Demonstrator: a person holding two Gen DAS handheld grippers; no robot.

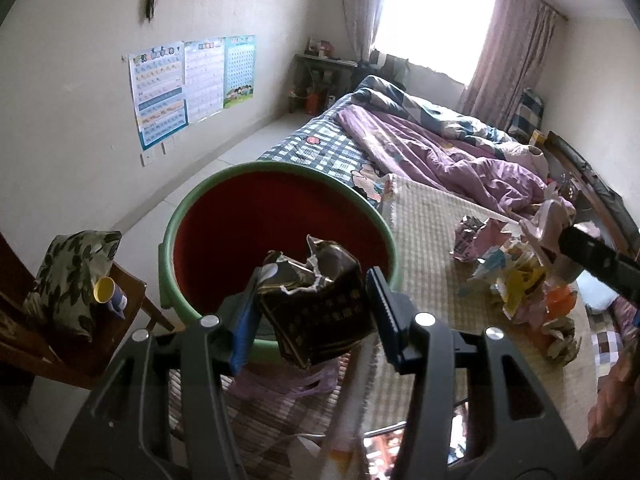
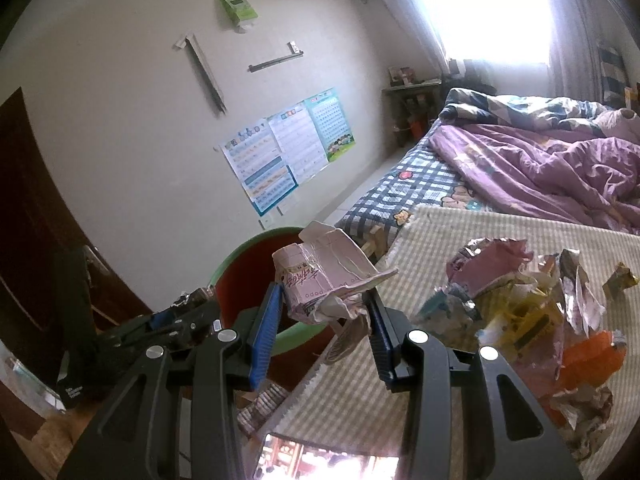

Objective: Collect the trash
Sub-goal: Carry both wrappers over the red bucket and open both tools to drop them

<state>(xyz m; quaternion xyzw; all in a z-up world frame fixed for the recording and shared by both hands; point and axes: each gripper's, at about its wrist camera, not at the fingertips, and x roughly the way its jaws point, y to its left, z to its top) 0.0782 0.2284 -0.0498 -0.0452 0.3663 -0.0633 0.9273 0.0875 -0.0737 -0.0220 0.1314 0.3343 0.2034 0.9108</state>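
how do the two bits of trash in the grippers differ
The left gripper holds a dark brown carton; the right gripper holds a pale pink carton. The dark one hangs at the bin rim; the pink one is nearer the mat. Both are crushed and torn.

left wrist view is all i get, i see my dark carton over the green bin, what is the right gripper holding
Observer: The right gripper is shut on a crumpled pink carton, carried in the air.
Operator: is it over the bin yet
Observer: Only partly. In the right wrist view the pink carton sits between the green bin rim and the edge of the woven mat.
Operator: anything on the wall above what i can see
Observer: Yes, a green box hangs high on the wall, above the posters.
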